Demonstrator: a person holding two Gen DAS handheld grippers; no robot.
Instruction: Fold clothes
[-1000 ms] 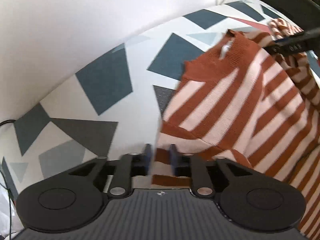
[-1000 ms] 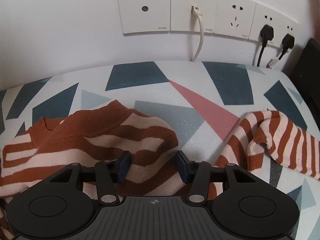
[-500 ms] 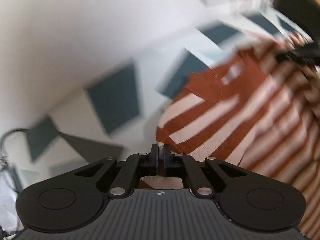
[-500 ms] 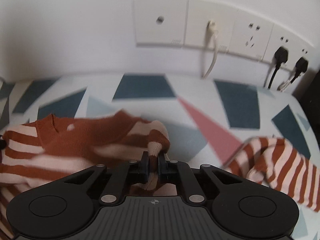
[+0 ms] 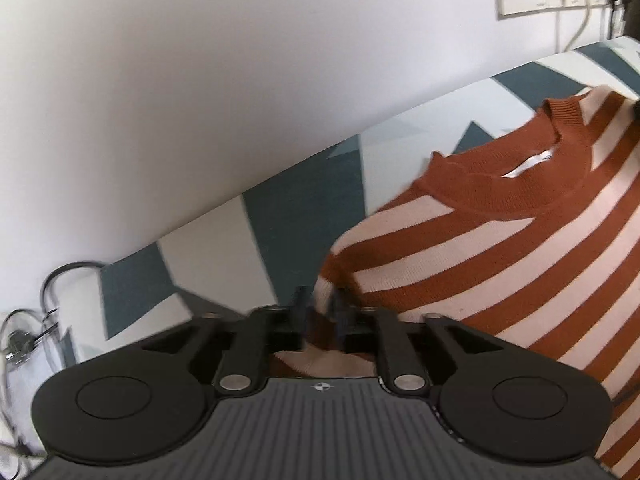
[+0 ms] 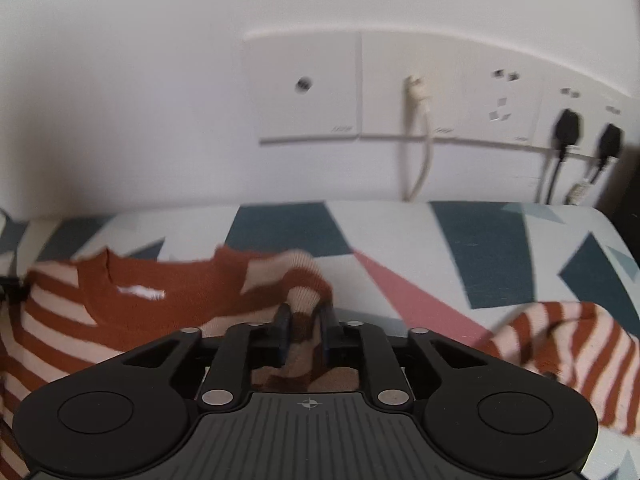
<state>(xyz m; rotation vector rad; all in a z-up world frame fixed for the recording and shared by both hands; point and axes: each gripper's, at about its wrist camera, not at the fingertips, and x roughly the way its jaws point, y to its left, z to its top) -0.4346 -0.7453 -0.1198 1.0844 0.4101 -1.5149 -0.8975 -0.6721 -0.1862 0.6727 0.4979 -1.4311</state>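
Both tools (jaws opening) straddle striped sweater (image 5: 480, 248) shoulders.

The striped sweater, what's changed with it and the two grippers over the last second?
Both grippers closed on the striped sweater, drew its shoulders inward, and now their jaws are opening, left gripper and right gripper, cloth between them. The loose sleeve stayed put.

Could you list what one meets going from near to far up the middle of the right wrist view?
Right gripper → striped sweater bunched between its opening jaws → patterned tabletop → white cable → wall socket plates.
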